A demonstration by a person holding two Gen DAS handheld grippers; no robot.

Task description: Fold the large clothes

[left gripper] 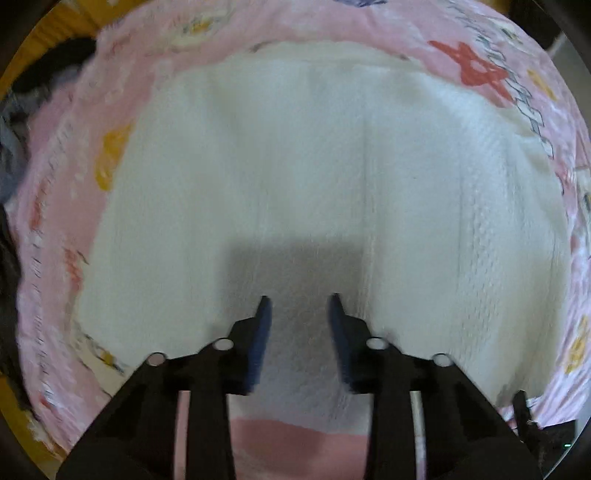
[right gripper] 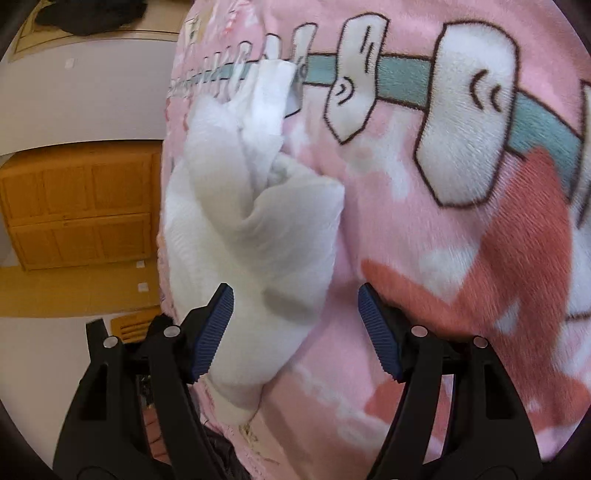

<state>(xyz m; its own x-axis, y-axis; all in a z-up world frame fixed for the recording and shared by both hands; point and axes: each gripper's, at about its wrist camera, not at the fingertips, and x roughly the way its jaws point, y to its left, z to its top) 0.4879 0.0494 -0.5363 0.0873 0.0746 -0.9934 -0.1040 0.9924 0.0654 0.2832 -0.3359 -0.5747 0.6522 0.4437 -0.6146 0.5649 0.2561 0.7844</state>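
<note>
A white textured garment (left gripper: 295, 166) lies spread flat, with lengthwise creases, on a pink cartoon-print blanket (left gripper: 480, 37). My left gripper (left gripper: 299, 306) points straight down over the garment's near part and casts a shadow on it. Its jaws stand a little apart with nothing between them. In the right wrist view the white garment (right gripper: 251, 221) is bunched into folds on the pink blanket (right gripper: 461, 240). My right gripper (right gripper: 295, 325) is open. A fold of the white cloth lies between its fingers, close to the left pad (right gripper: 214, 332) and clear of the right one.
A wooden cabinet (right gripper: 81, 206) stands beyond the blanket's left edge, over an orange floor. Dark clothes (left gripper: 26, 110) are heaped past the blanket's left side. Another dark item (right gripper: 92, 14) lies far off at the top left.
</note>
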